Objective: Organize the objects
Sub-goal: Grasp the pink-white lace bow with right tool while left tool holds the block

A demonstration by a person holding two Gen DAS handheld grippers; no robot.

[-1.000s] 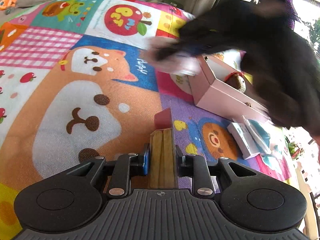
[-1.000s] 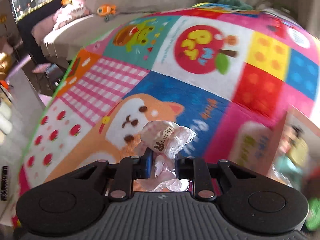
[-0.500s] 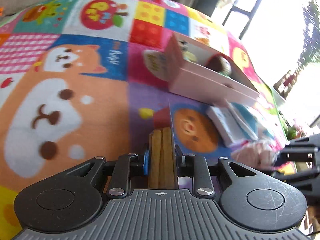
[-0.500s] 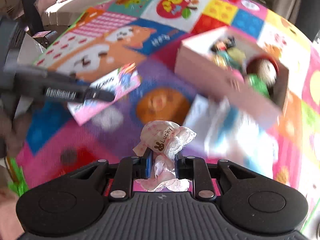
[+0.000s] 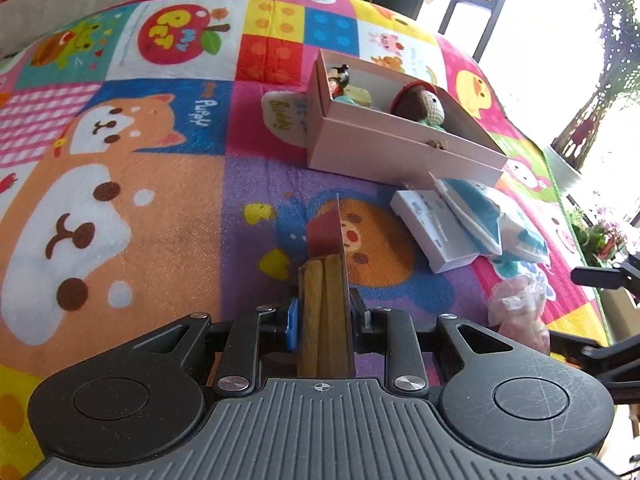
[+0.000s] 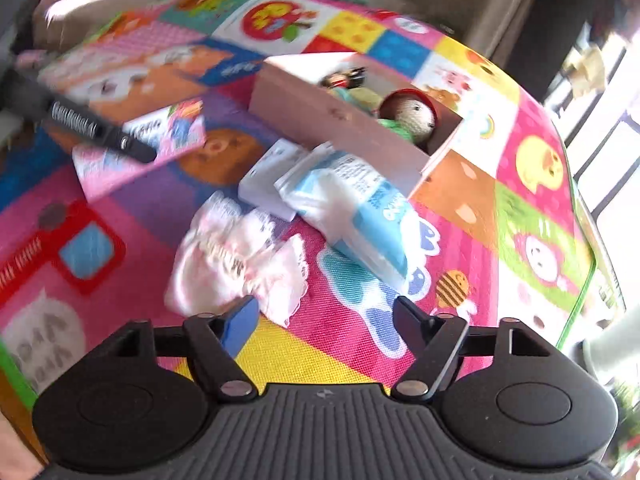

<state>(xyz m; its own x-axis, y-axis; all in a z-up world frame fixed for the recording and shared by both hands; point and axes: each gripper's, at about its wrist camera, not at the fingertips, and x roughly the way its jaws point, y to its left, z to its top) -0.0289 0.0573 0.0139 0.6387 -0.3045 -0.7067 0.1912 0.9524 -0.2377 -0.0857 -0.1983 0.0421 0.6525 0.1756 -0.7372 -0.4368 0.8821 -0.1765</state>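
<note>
My left gripper is shut on a flat pink picture box, seen edge-on in the left wrist view; its printed pink face shows in the right wrist view, above the mat. The jaws of my right gripper are opening. A pink-white lace bundle lies on the play mat just ahead of its blue left pad, with no pad pressing on it. The same lace bundle shows in the left wrist view, beside the right gripper.
An open pink cardboard box with a knitted doll and small toys stands mid-mat. In front of it lie a white box and a blue-white pack. A sofa borders the colourful mat at the back, windows and plants at the right.
My right gripper swung across the mat to the pink box's near side, opened and dropped the lace bundle. My left gripper shifted right, still gripping the flat box.
</note>
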